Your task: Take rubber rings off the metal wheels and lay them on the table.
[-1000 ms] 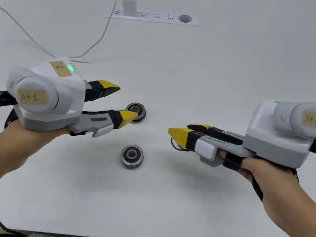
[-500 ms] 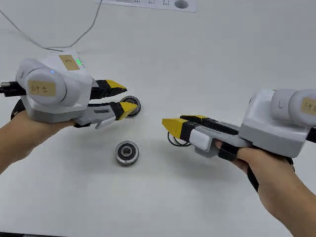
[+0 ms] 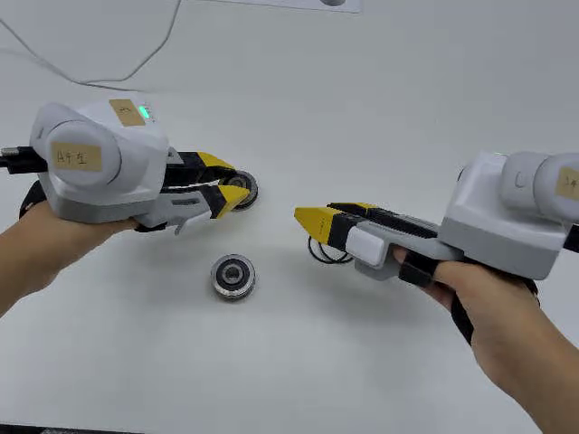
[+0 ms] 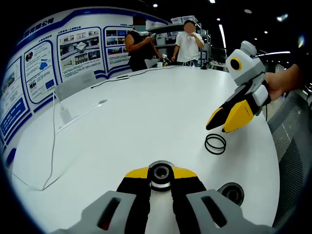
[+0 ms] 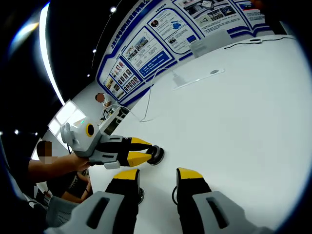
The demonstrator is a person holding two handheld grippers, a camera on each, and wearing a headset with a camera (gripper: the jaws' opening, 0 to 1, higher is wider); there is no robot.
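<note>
Two metal wheels with black rubber rings lie on the white table (image 3: pixel 380 108). My left gripper (image 3: pixel 232 184) is shut on the farther wheel (image 3: pixel 244 190), and its yellow fingertips flank that wheel (image 4: pixel 161 174) closely. The nearer wheel (image 3: pixel 233 275) lies free in front of it, and it shows again as the nearer wheel (image 4: pixel 231 192) low on the right. Thin black rubber rings (image 3: pixel 326 251) lie flat on the table, the same rubber rings (image 4: pixel 215 144). My right gripper (image 3: pixel 317 221) hovers just above them, open and holding nothing. Its own view has the right gripper (image 5: pixel 158 174) facing the left gripper (image 5: pixel 139 150).
A white cable (image 3: pixel 136 68) runs across the far left of the table. A power strip (image 3: pixel 336 3) sits at the far edge. People stand beyond the table (image 4: pixel 185 41). Bare tabletop lies in front of the nearer wheel and to the right.
The left gripper's jaws have narrowed and closed on the farther wheel. The right gripper has edged slightly left over the rings. The head camera has tilted down.
</note>
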